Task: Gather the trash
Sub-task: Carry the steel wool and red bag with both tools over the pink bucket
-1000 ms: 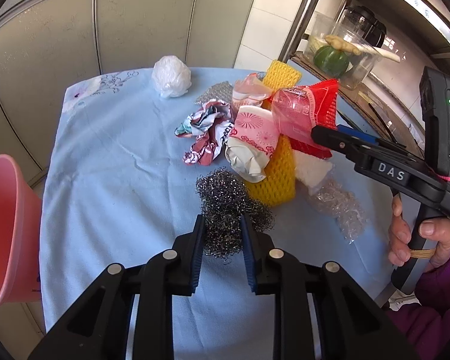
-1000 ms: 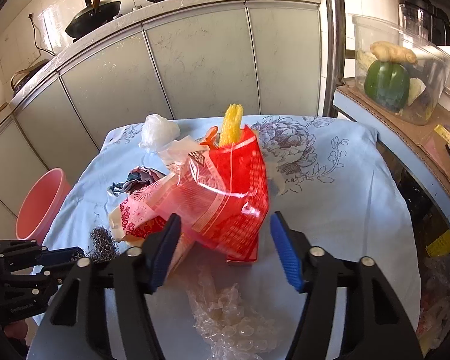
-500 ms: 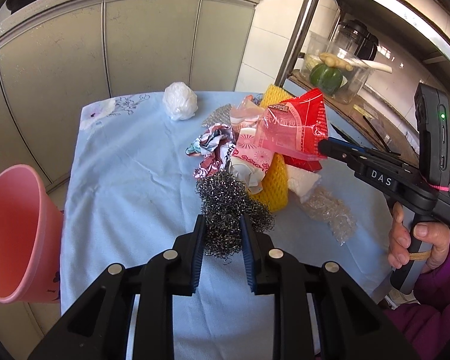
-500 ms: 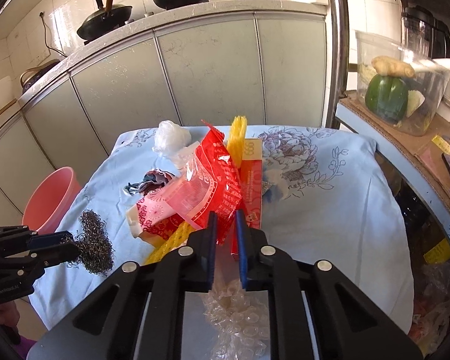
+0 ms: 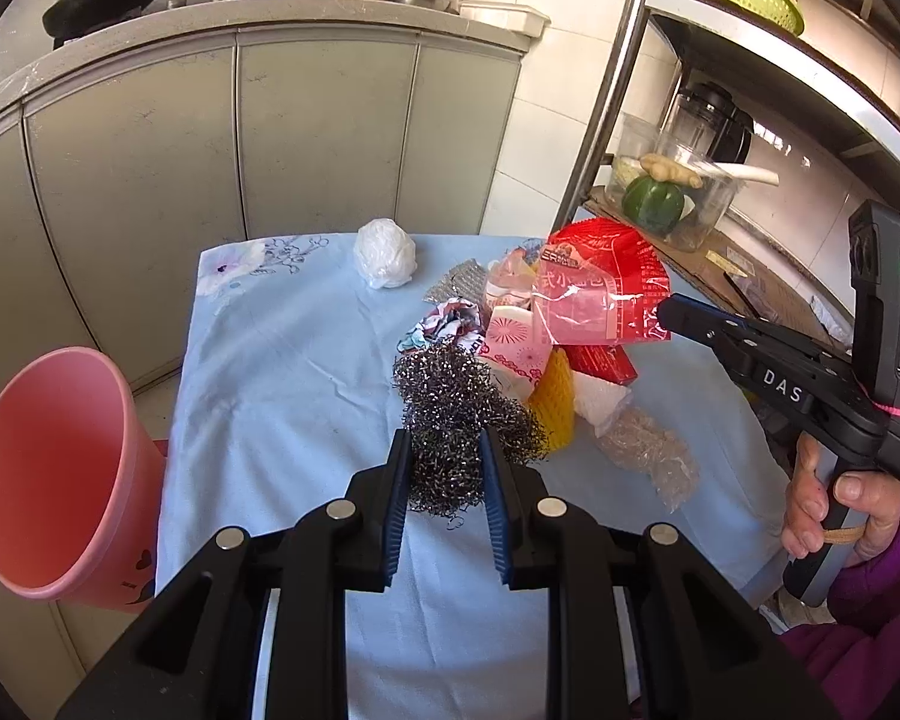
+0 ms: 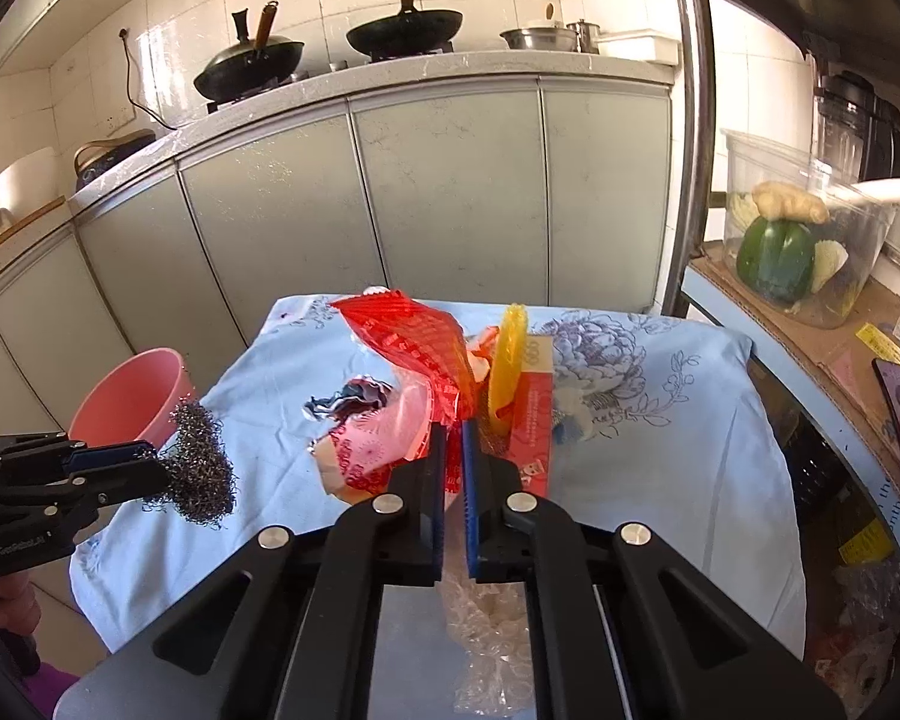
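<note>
My left gripper [image 5: 444, 450] is shut on a ball of steel wool [image 5: 456, 402] and holds it above the blue tablecloth [image 5: 282, 396]; it also shows in the right wrist view [image 6: 201, 462]. My right gripper [image 6: 455, 438] is shut on a red plastic wrapper [image 6: 414, 342], lifted off the trash pile; the wrapper also shows in the left wrist view [image 5: 600, 294]. On the cloth lie a yellow foam net [image 5: 553, 402], a red box [image 6: 531, 420], a pink patterned wrapper [image 5: 513, 348], crumpled foil paper [image 5: 444, 324], a white plastic ball [image 5: 385, 253] and clear bubble wrap [image 5: 645, 450].
A pink bucket [image 5: 48, 474] stands off the table's left edge, also in the right wrist view [image 6: 129, 396]. A metal shelf [image 5: 744, 240] with a clear tub of vegetables [image 6: 798, 246] stands to the right. Grey cabinets [image 6: 390, 192] are behind the table.
My right gripper closed on the red wrapper and lifted it. My left gripper rose with the steel wool, away from the cloth; the pink bucket came further into view.
</note>
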### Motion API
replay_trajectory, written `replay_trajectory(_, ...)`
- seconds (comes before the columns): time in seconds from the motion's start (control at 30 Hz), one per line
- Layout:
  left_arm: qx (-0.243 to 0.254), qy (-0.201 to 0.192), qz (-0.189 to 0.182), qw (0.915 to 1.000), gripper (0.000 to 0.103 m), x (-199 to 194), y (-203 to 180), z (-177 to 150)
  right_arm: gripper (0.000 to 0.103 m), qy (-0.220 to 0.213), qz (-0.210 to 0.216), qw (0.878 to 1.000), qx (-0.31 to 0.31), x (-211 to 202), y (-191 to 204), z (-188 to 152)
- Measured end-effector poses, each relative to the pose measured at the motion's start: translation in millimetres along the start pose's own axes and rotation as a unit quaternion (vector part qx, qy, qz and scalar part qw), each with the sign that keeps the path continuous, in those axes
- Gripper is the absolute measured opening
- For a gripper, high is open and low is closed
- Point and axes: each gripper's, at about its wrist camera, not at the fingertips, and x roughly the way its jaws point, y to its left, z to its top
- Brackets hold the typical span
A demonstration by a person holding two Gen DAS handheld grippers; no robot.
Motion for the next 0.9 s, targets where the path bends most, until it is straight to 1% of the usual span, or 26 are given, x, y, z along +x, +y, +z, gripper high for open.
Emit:
replay_trajectory(0.6, -0.046, -0.052, 0.018, 0.9975, 0.022, -24, 30, 3, 0.003, -0.012, 0.042, 0.999, -0.027, -6, 33, 17)
replay_trajectory(0.67, -0.052, -0.062, 0.029, 0.9962, 0.022, -31, 38, 2, 0.003, -0.013, 0.051, 0.998, -0.035, -5, 42, 21)
replay_trajectory(0.77, -0.068, -0.079, 0.054, 0.9931, 0.022, -44, 54, 1, 0.003, -0.009, 0.077, 0.996, -0.054, 2, 62, 28)
replay_trajectory(0.9, -0.098, -0.097, 0.099, 0.9856, 0.022, -63, 86, -7, 0.003, -0.001, 0.112, 0.990, -0.085, 14, 98, 35)
